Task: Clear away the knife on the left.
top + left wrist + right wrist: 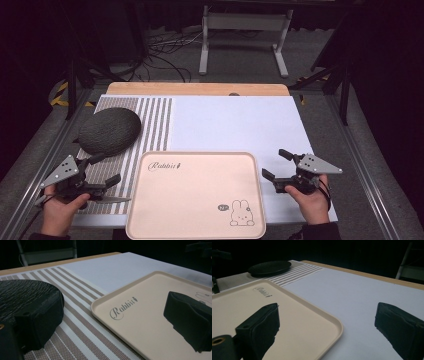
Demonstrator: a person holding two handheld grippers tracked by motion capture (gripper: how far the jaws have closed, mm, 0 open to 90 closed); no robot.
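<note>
High view rabbit drawing (242, 214) on tray (150, 220), left tool (106, 169) apart, right tool (278, 163) apart, both holding nothing

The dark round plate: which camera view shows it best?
The high view shows the dark round plate best: its whole outline is visible on the striped mat, apart from the tray. The left gripper view shows part of it close up, cut off behind a finger. The right gripper view shows it far off and edge-on.
</note>
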